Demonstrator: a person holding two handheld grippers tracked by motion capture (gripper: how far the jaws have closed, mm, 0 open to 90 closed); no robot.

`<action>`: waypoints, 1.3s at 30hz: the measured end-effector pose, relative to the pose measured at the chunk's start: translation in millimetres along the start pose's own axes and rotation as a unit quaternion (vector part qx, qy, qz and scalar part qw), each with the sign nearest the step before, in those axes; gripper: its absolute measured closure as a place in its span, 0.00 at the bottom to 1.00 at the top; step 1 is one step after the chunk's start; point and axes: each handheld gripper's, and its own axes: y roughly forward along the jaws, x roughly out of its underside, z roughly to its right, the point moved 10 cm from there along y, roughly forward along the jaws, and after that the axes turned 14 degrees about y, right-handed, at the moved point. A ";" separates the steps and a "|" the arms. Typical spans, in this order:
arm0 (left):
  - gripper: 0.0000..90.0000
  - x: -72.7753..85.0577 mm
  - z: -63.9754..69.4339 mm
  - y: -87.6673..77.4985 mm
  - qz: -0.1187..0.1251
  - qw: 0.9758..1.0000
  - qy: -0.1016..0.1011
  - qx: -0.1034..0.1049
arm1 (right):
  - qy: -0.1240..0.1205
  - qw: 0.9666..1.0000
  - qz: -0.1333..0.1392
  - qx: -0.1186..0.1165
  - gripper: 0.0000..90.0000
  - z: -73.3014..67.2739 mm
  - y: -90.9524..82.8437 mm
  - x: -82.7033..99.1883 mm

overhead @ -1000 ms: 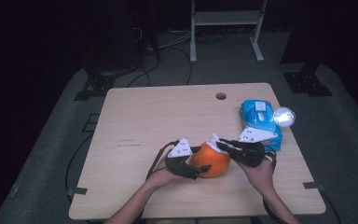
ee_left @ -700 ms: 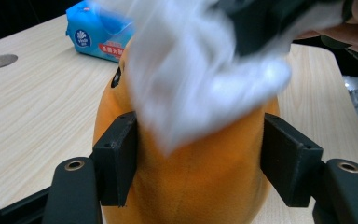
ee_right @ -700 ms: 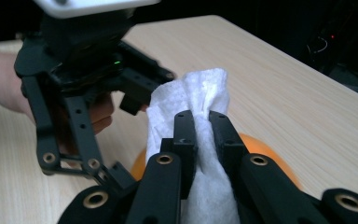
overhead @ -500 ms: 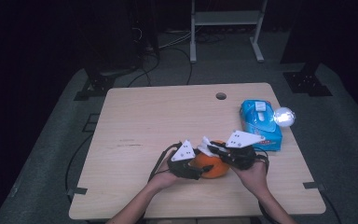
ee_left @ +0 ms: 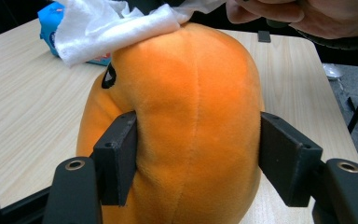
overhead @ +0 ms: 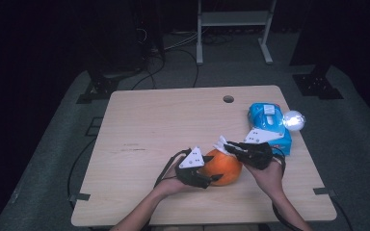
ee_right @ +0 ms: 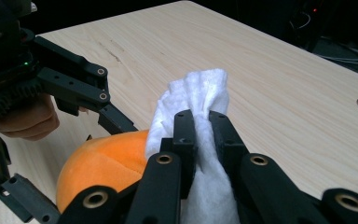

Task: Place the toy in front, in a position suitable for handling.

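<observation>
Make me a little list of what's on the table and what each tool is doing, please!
toy: orange plush toy, lying on the table
left tool: jaws just closed in, now squeezing the plush toy's sides
right tool: shut on a white wipe
wipe: draped over the top of the plush toy
far right of table: blue pack of wipes
beside the pack: a bright shiny round thing, too glary to name
</observation>
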 end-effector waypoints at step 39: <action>0.17 14.2 -22.7 -9.2 0.008 1.000 -0.014 -0.002 | -0.023 1.000 0.007 -0.010 0.90 -16.0 -6.7 2.4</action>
